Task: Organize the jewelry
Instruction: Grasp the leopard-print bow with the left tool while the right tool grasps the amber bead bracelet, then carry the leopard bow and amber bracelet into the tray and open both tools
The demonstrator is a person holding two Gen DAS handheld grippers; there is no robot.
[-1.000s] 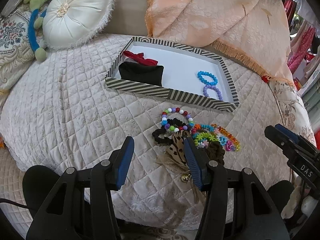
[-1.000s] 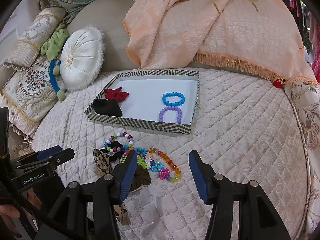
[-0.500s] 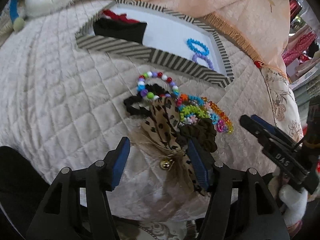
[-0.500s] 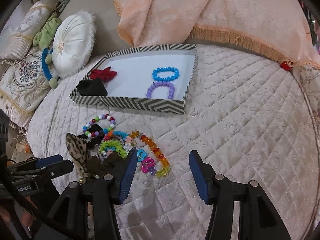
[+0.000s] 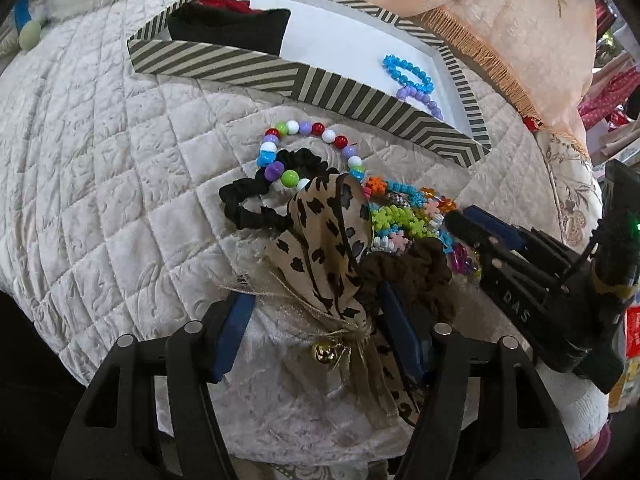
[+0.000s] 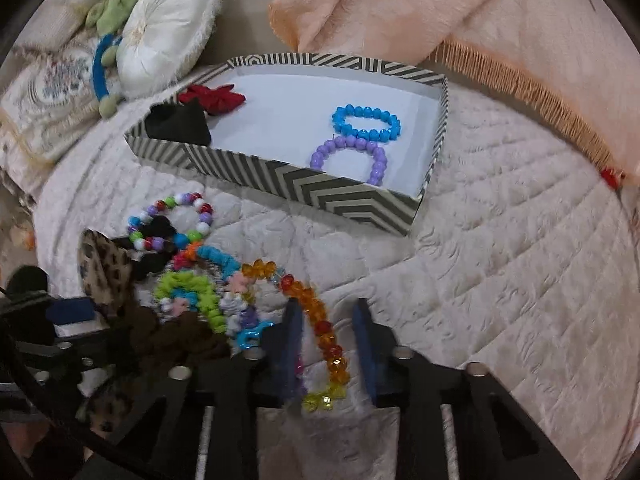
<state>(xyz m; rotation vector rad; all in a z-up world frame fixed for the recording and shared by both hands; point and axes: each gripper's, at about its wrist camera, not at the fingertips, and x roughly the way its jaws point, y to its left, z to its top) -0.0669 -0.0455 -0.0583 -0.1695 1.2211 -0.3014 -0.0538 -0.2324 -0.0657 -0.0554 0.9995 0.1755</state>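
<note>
Holding two bracelets [image 6: 366, 120], striped box [image 6: 304, 190]

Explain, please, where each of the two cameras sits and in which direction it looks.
Left wrist: sits on the left gripper, facing down at the quilted cream bedspread. The leopard-print fabric bow lies between its closing jaws, and the right gripper comes in from the right.
Right wrist: sits on the right gripper, facing down at the amber bead bracelet between its blue fingers. Part of the left gripper shows at the left edge.
Shared: both views show the striped cardboard box and the pile of jewelry in front of it.
</note>
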